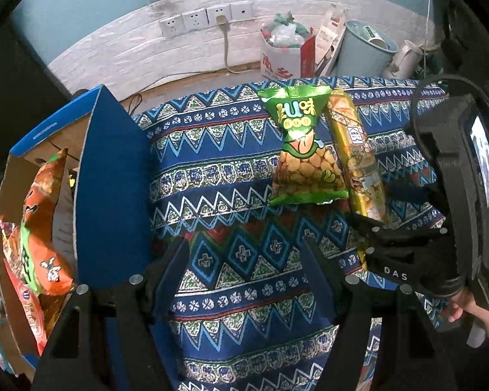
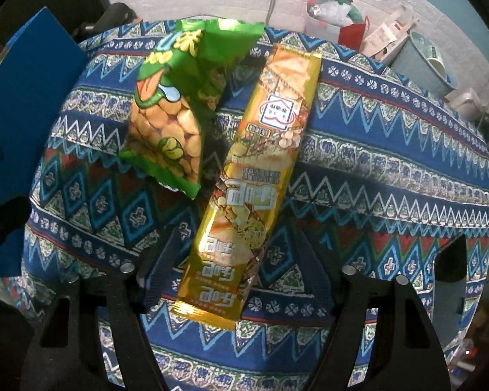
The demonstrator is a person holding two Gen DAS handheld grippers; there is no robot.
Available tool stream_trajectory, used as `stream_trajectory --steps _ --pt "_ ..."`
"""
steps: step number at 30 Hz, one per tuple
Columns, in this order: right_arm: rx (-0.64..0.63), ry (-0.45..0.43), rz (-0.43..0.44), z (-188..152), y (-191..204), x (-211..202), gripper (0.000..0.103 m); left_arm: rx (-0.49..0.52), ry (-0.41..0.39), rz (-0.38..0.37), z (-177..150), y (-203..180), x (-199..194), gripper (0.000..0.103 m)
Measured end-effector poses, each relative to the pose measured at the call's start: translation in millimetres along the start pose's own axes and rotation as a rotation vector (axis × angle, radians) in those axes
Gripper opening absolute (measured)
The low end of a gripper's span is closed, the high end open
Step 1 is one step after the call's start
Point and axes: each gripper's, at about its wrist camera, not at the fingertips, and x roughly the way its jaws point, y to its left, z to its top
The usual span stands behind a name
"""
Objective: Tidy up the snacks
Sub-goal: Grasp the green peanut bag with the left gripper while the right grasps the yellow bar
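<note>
Your left gripper (image 1: 244, 280) hovered over the patterned blue cloth (image 1: 218, 169) covering the table, its two fingers spread wide apart and holding nothing. Your right gripper (image 2: 241, 280) was also spread wide, its fingers (image 2: 156, 280) standing either side of the near end of a long gold snack packet (image 2: 244, 195) without pressing on it; in the left wrist view that same gripper sat over the packet's near end, at the right side of the cloth. The gold snack packet (image 1: 358, 159) lay lengthwise, running from near your right gripper toward the far edge of the cloth. Just beside it on the left lay a green bag of beans (image 1: 306, 150), touching or slightly overlapping the gold packet's edge; the two sat toward the far right part of the cloth. At the left edge of the table stood an open cardboard box with blue flaps (image 1: 111, 176). Inside the box an orange snack bag (image 1: 42, 228) stood upright, with other red wrappers beside it. Beyond the far edge of the table, a white brick wall carried a row of sockets (image 1: 205, 19), and a red and white paper bag (image 1: 287, 52) and a pale blue bin (image 1: 362, 49) stood on the floor.
</note>
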Motion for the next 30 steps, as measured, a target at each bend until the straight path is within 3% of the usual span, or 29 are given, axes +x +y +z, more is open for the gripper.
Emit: stream_trajectory --steps 2,4,12,15,17,30 --pt "0.013 0.011 0.016 -2 -6 1 0.048 -0.002 0.006 -0.004 3 -1 3 0.072" --pt "0.030 0.021 0.007 -6 -13 2 0.041 -0.006 0.015 -0.008 5 -4 7 0.072" --pt "0.115 0.031 -0.023 -14 -51 -1 0.038 -0.028 0.046 -0.030 21 -13 21 0.074" --pt "0.133 0.032 0.054 -13 -59 -1 0.050 -0.035 0.043 -0.046 29 -17 25 0.079" --pt "0.130 0.016 0.072 -12 -61 -5 0.067 -0.048 0.052 -0.064 36 -20 30 0.079" --pt "0.070 -0.049 0.049 22 -70 -10 0.069 -0.076 0.056 -0.040 83 -31 68 0.082"
